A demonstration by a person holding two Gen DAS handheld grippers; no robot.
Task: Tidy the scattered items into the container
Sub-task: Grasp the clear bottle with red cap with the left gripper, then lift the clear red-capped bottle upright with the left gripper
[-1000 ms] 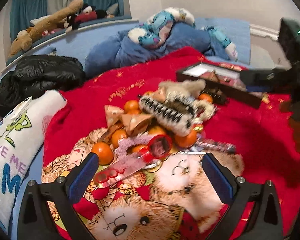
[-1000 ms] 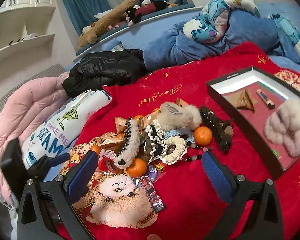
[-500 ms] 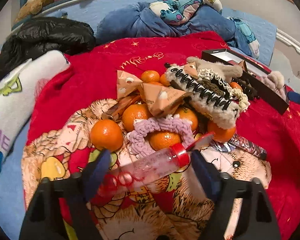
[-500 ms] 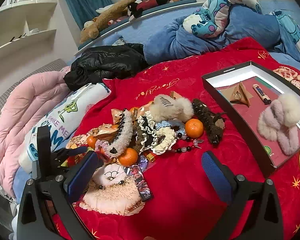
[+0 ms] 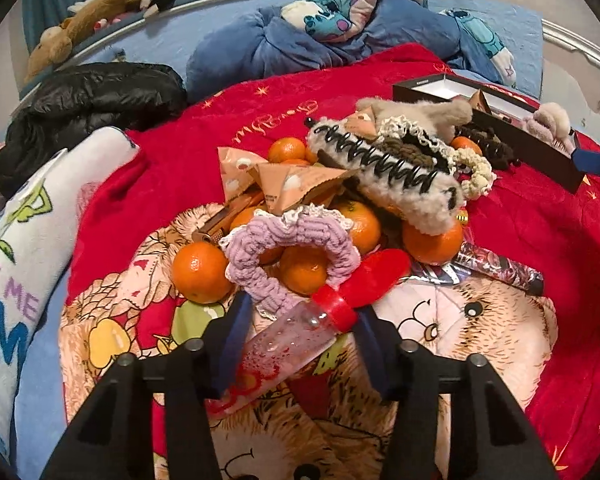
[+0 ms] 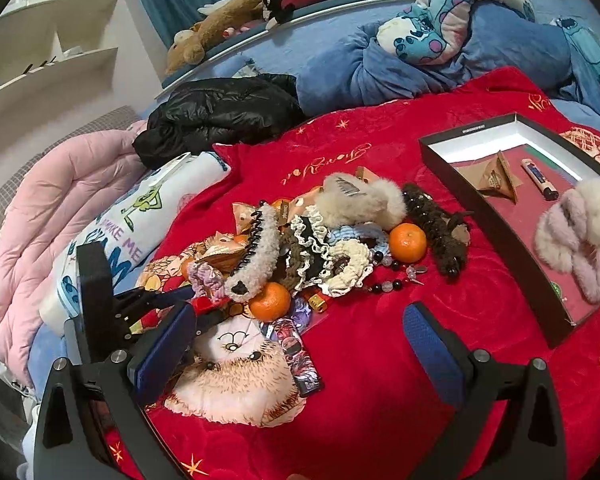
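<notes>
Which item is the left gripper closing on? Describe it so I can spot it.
On the red blanket, find the pile of tangerines and hair accessories. At its near edge, just below the lilac crocheted scrunchie, lies a clear plastic bottle between the left gripper fingers. Its red cap makes it unmistakable.

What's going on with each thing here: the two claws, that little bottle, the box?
left gripper: closed around the bottle.
clear bottle: red cap on, lying tilted between the fingers.
right gripper: wide open, holding nothing.
black box: open, lidless, with a few items inside.
fluffy hair claw: closed, lying on the pile.
</notes>
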